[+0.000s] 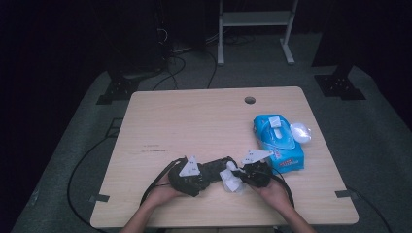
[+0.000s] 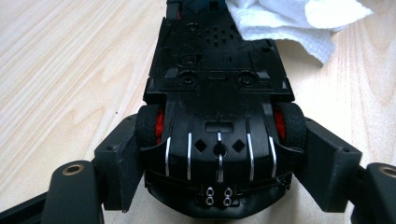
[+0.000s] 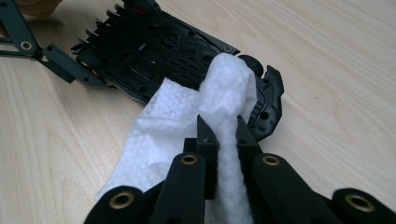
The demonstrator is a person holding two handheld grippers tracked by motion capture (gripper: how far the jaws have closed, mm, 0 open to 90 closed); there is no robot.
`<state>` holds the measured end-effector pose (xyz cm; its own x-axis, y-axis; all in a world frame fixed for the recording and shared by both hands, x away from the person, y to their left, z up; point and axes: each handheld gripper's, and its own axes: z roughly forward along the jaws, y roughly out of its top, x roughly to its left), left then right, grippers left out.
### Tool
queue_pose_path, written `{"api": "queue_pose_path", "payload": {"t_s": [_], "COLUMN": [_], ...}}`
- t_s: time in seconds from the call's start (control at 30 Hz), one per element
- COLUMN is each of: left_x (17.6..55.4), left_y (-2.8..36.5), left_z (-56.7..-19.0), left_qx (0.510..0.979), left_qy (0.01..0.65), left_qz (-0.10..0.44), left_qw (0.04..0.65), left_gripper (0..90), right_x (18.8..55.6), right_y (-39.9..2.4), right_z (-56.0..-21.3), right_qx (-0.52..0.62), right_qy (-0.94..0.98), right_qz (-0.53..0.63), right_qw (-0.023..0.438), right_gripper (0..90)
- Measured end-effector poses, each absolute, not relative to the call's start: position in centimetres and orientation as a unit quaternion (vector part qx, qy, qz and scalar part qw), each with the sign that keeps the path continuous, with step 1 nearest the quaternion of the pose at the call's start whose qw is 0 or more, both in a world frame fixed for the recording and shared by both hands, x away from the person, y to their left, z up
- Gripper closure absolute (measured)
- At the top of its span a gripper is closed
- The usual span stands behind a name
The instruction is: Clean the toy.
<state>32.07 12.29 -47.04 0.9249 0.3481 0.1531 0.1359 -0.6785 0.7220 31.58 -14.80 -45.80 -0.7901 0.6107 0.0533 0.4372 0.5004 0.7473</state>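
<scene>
I have the left gripper (image 2: 219, 154) clamped across one end of a black toy car (image 2: 217, 93), which lies belly-up on the wooden table (image 1: 194, 126). In the left gripper view the two jaws press on the car's flanks at 9 and 3 o'clock, just outside the red-hubbed wheels, and the chassis runs away from me toward 12 o'clock. Its underside shows screw bosses, silver ribs and a row of small holes.

My right gripper (image 3: 219, 133) is pinched tight on a white wipe (image 3: 224, 98). In the right gripper view the jaws stand almost together with a band of the wipe squeezed between them, and the bunched end of it rests against the car's underside near the end away from the left gripper, at about 12 o'clock from the jaws. The loose part of the wipe spreads onto the table toward 8 o'clock.

From the high view, both grippers and the car sit near the table's near edge, at roughly 6 o'clock on the tabletop, the car lying crosswise between my hands. A blue pack of wipes (image 1: 278, 143) lies at about 3 o'clock, with a small white dish (image 1: 300, 132) touching its right side. A round cable hole (image 1: 249, 100) sits at 1 o'clock near the far edge.
</scene>
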Motion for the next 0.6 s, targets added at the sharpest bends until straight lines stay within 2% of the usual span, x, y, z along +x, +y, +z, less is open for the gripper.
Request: {"api": "queue_pose_path", "payload": {"t_s": [0.17, 0.23, 0.43, 0.6], "left_x": [32.1, 32.1, 32.0, 32.0], "left_y": [12.3, 12.3, 12.0, 12.2], "left_z": [-47.0, -47.1, -47.1, -47.0], "left_qx": [0.905, 0.905, 0.911, 0.905], "left_qy": [0.134, 0.134, 0.113, 0.125], "left_qz": [0.138, 0.138, 0.139, 0.132], "left_qw": [0.379, 0.38, 0.371, 0.384], "left_gripper": [24.9, 25.0, 24.9, 25.0], "right_x": [32.3, 32.6, 34.9, 36.2], "right_y": [-15.4, -15.4, -13.9, -13.0], "right_z": [-46.0, -45.8, -45.3, -45.4], "right_qx": [0.32, 0.322, 0.332, 0.337], "right_qy": [0.851, 0.852, 0.843, 0.844], "right_qz": [0.408, 0.399, 0.405, 0.398], "right_qw": [0.083, 0.104, 0.123, 0.13], "right_gripper": [85.5, 85.6, 85.5, 85.5]}}
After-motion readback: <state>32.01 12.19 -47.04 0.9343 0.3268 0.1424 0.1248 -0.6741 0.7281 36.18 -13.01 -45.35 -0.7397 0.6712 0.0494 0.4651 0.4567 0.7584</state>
